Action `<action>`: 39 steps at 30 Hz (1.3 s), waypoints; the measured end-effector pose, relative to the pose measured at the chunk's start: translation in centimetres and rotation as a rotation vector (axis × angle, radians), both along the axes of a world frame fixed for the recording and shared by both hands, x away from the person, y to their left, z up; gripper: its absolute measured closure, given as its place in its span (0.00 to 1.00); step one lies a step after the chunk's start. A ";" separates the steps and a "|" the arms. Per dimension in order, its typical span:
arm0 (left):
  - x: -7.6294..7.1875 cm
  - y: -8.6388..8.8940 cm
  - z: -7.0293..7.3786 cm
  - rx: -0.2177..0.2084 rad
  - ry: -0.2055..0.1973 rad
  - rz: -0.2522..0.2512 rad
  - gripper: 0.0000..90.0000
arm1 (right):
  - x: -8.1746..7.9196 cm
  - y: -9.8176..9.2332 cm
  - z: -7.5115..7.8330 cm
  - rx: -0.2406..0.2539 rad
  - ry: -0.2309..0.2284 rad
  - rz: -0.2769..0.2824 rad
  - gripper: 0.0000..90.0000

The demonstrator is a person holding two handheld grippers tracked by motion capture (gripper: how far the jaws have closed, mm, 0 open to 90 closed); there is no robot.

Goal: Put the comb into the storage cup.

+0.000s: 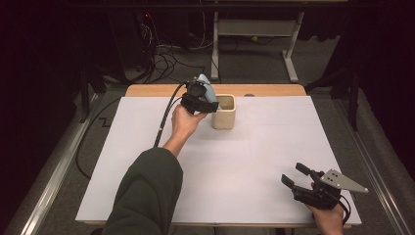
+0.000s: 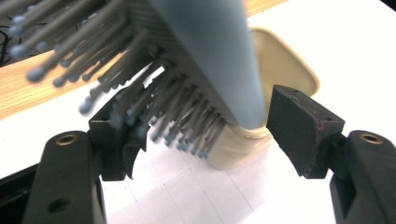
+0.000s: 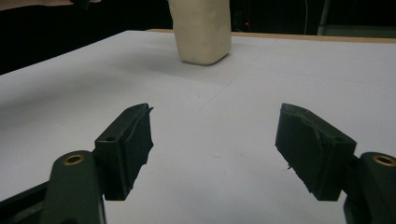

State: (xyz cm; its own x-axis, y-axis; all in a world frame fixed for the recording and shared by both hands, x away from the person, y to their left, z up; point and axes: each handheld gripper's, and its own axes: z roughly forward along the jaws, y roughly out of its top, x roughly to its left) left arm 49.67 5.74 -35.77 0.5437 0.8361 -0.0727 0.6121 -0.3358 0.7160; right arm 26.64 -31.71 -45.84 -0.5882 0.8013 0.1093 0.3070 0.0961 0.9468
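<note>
Nearest to the camera on my left gripper (image 2: pixel 201 135) are my two black pads (image 2: pixel 303 126), and between them stands a blue-grey hairbrush (image 2: pixel 210 56). My jaws are apart. The right pad stands just beside the smooth back of the brush; if it still touches, I cannot tell. The left pad is among the bristle tips. I do not squeeze the brush.

The lower end of the hairbrush goes down into a cream cup (image 2: pixel 285 60), and the bristled head rises out of it, tilted toward me. The inside of the cup is mostly hidden by the brush, so I cannot say if there is something more in it.

From the high view, my left gripper (image 1: pixel 199 98) is at the left side of the cup (image 1: pixel 224 112), touching or almost touching its rim. The cup stands upright near the far edge of the white surface (image 1: pixel 244 166), a little left of the middle. Behind this edge a strip of the wooden table (image 1: pixel 274 90) shows.

My right gripper (image 1: pixel 296 175) is well apart from all this, near the front right corner of the surface. Its jaws are wide apart with nothing between them, only bare white surface (image 3: pixel 215 140) below. Looking along these jaws, I see the cup (image 3: pixel 201 32) far ahead.
</note>
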 end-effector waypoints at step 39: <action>-2.7 3.7 0.7 -0.058 -0.067 -0.002 0.36 | 0.0 0.0 0.0 -0.004 -0.003 -0.006 0.31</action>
